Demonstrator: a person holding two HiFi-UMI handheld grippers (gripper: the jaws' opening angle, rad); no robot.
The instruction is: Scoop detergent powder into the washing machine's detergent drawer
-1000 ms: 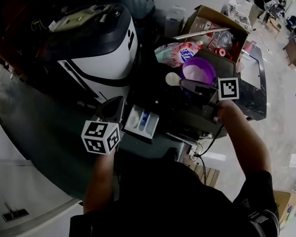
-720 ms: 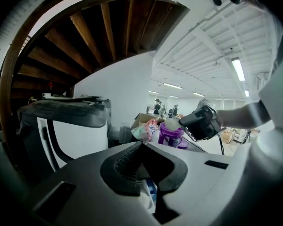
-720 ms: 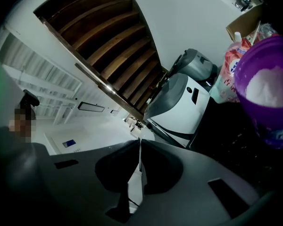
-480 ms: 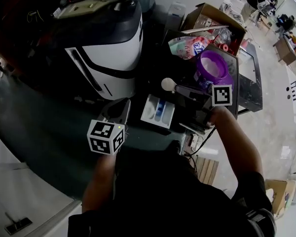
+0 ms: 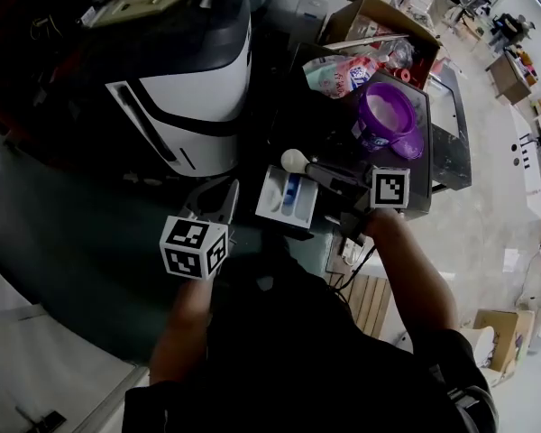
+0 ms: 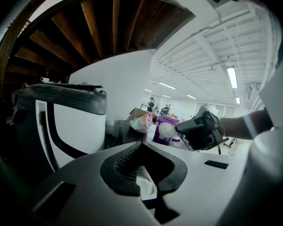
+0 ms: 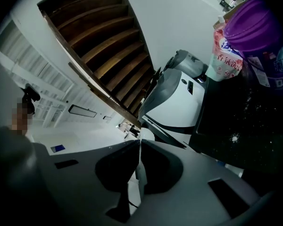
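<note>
Right claw [image 5: 317, 167] is gripping the heaped scoop [image 5: 294, 161] at the drawer [image 5: 272, 204], needing tipping next; left claw [image 5: 222, 195] is idling closed

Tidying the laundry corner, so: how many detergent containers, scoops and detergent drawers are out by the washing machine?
Detergent containers: 2 (round purple plastic tub, pink-and-teal soft bag)
White plastic scoop: 1
Open white detergent drawer: 1
Total: 4
</note>
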